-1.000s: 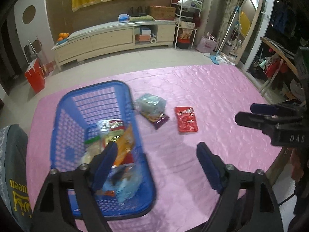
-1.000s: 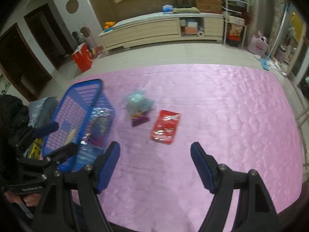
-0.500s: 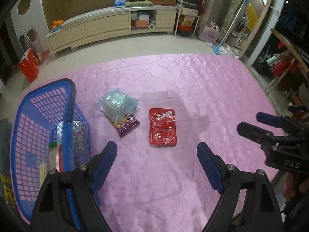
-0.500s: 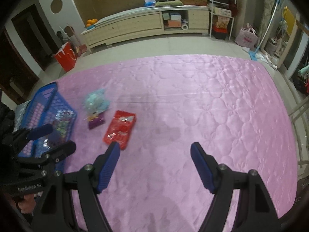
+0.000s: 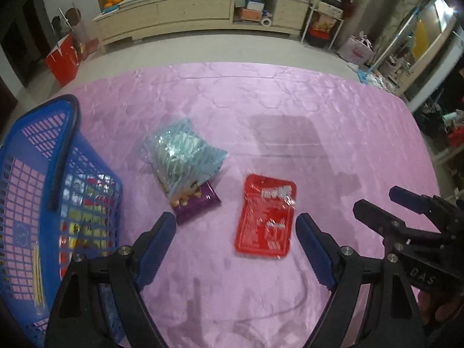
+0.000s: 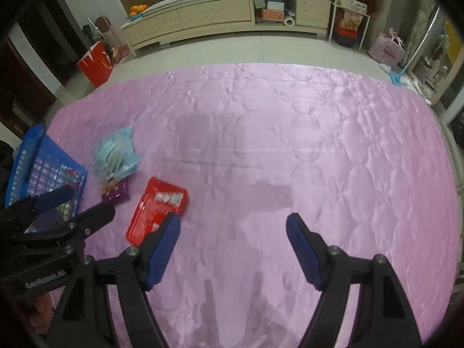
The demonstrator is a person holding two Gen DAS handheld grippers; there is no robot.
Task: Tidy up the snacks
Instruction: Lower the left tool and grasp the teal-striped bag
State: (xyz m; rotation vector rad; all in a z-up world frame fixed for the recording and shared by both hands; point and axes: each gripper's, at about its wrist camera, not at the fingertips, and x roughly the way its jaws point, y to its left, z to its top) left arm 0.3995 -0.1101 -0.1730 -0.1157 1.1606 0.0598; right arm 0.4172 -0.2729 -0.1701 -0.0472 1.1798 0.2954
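A flat red snack packet lies on the pink quilted cover, just beyond and between the blue pads of my left gripper, which is open and empty. A pale blue plastic bag rests on a purple packet to its left. A blue plastic basket at the far left holds several snacks. My right gripper is open and empty over bare cover; the red snack packet lies by its left pad, with the pale blue bag and basket further left.
The right gripper shows at the right edge of the left wrist view, and the left gripper at the left edge of the right wrist view. Beyond the cover are a tiled floor, a long wooden cabinet and a red paper bag.
Both grippers have sunk toward the cover and shifted right, away from the basket. The left gripper, earlier over the basket, now frames the red packet. Neither gripper's opening has changed.
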